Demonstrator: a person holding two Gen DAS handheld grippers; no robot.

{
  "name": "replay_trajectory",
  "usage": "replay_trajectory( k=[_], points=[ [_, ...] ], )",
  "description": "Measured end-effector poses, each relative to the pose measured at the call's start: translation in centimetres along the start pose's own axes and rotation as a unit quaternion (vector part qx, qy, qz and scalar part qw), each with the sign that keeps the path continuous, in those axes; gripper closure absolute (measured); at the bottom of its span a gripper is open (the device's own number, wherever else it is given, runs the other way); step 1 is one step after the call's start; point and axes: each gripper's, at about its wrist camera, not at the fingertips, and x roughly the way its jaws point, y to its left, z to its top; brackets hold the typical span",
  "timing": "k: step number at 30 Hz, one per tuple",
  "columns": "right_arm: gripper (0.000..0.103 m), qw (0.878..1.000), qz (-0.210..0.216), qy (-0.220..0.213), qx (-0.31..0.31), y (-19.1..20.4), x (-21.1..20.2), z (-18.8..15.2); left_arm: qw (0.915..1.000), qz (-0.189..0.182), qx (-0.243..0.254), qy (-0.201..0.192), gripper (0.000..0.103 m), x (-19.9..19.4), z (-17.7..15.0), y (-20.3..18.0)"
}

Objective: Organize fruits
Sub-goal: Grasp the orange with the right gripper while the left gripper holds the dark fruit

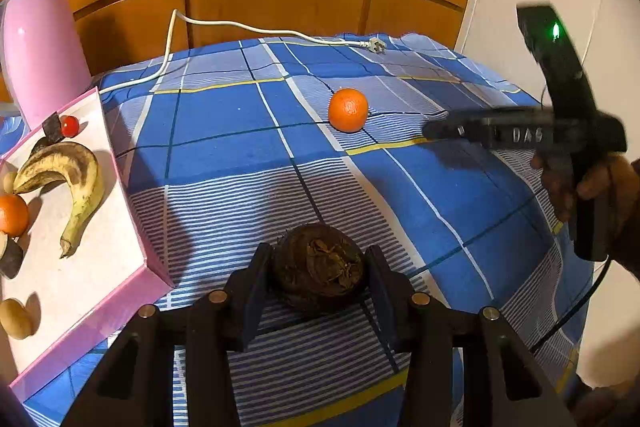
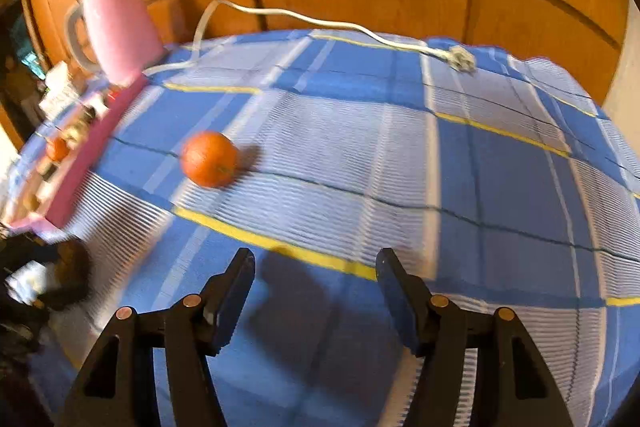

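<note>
My left gripper (image 1: 318, 259) has its jaws on both sides of a dark brown round fruit (image 1: 320, 267) that rests on the blue checked cloth. A pink-rimmed white tray (image 1: 120, 259) at the left holds a spotted banana (image 1: 76, 179), an orange (image 1: 12, 215), a red cherry tomato (image 1: 70, 126) and other small fruits. A loose orange (image 1: 348, 109) lies on the cloth; it also shows in the right wrist view (image 2: 209, 159). My right gripper (image 2: 316, 263) is open and empty above the cloth, short of that orange; it also shows in the left wrist view (image 1: 430, 129).
A pink kettle (image 1: 40, 47) stands behind the tray, its white cord and plug (image 1: 376, 45) lying across the far side of the cloth. Wooden cabinet doors rise behind the table. The cloth drops off at the right edge.
</note>
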Motion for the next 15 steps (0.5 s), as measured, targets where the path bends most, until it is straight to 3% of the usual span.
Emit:
replay_trajectory(
  k=[6,13,15],
  points=[
    [0.039,0.998,0.046,-0.022,-0.039,3.7,0.3,3.0,1.0,-0.001,0.001,0.0,0.056,0.0,0.0,-0.1],
    [0.039,0.994,0.039,0.027,-0.102,7.0,5.1,5.2,1.0,-0.005,-0.004,-0.001,0.056,0.0,0.0,0.0],
    [0.045,0.993,0.037,0.036,-0.109,7.2,5.8,5.2,1.0,-0.006,-0.005,-0.001,0.056,0.0,0.0,0.1]
  ],
)
